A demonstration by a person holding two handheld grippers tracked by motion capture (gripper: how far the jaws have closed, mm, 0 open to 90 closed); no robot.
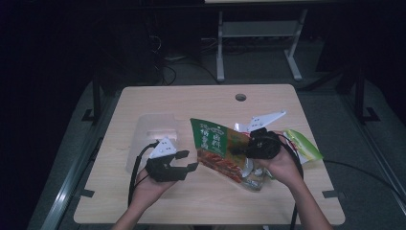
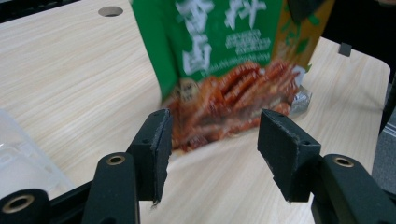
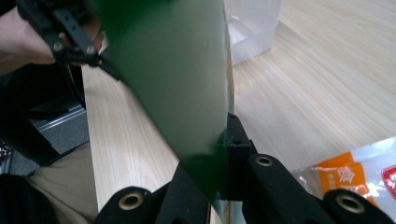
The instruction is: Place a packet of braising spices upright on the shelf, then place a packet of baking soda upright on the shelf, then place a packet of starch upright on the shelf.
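Two grippers: right gripper [image 1: 244, 149] clamped on snack bag [image 1: 215, 146], left gripper [image 1: 187, 160] spread, empty

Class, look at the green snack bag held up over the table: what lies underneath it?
Under the green snack bag, pinched by the right gripper, a crinkled clear-and-silver packet sticks out on the wooden table. How far the packet reaches beneath the bag is covered.

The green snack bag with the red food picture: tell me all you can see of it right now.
The green snack bag is a glossy foil-like pouch, green on top with white characters, an orange-brown side and a picture of red food strips lower down. It stands tilted, lower end near the light wooden table. The right gripper is shut on its edge. The left gripper has open jaws, apart from it.
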